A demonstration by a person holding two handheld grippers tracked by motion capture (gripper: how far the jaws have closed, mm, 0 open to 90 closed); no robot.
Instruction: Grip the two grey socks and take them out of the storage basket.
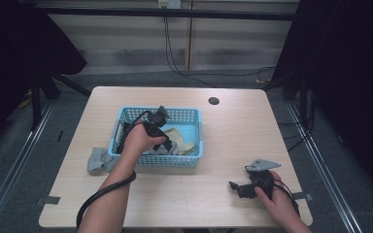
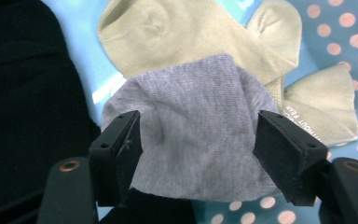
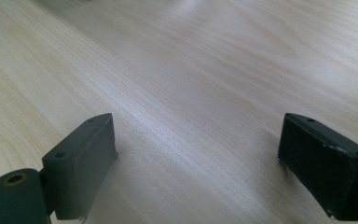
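Note:
A blue plastic basket stands on the table left of centre. In it lie beige socks, a black garment and a grey sock on top of them. My left gripper reaches down into the basket. In the left gripper view my left gripper is open, with one jaw on each side of the grey sock and not pressing it. My right gripper rests low over bare wood at the front right. The right gripper view has that gripper open with nothing between its jaws.
A second grey sock lies on the table against the basket's left front corner. A round cable hole sits near the table's far edge. Black curtains and metal frame legs flank the table.

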